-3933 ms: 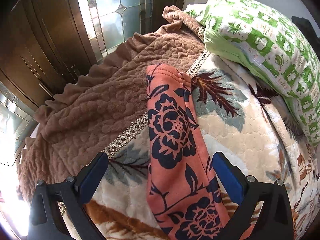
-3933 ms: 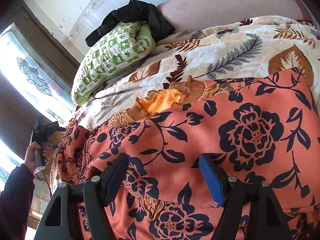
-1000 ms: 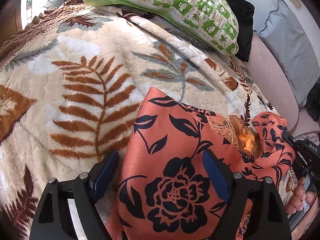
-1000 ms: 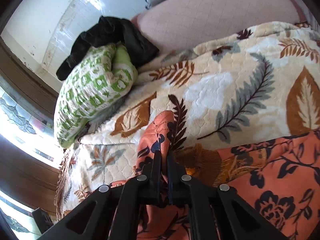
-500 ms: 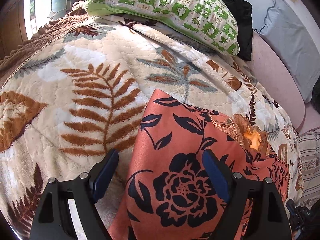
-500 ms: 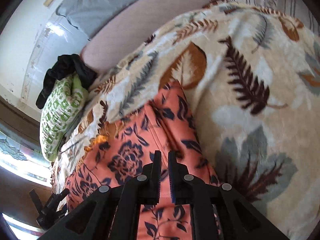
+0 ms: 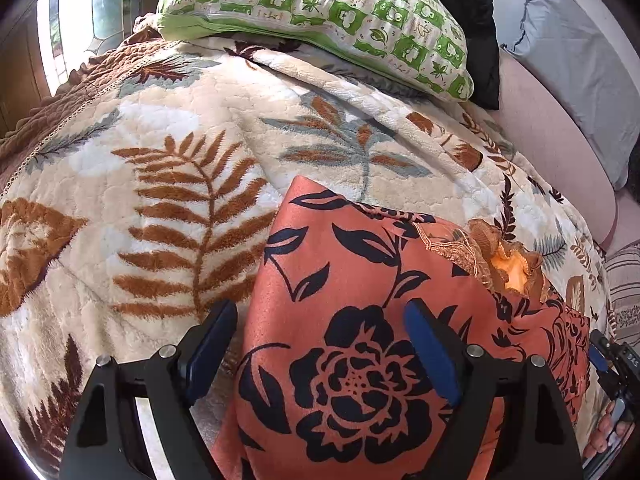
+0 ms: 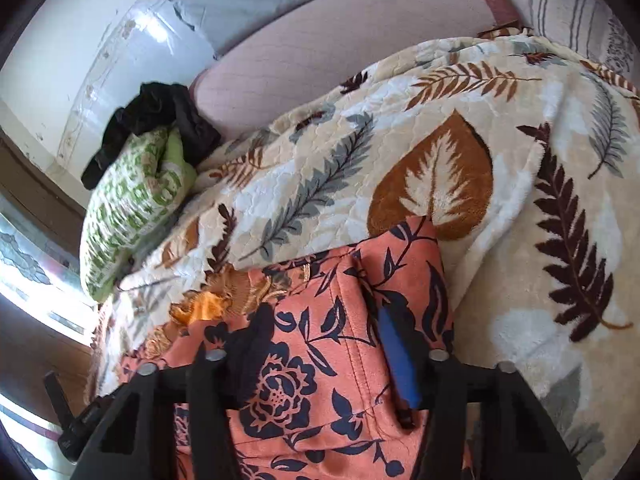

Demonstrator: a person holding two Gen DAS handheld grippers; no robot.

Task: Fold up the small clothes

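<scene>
The left gripper (image 7: pixel 320 352), black-framed with blue pads, points steeply downward with its jaws spread wide. The right gripper (image 8: pixel 324 354), angled downward too, has its jaws opening, pads pressing nothing.

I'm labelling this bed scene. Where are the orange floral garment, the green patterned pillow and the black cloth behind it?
Orange floral garment (image 7: pixel 352 368): left wrist view, on its big dark flower.
Green patterned pillow (image 7: pixel 320 4): left wrist view, middle of its top face.
Black cloth (image 8: pixel 160 116): right wrist view, on the bunched middle.
</scene>
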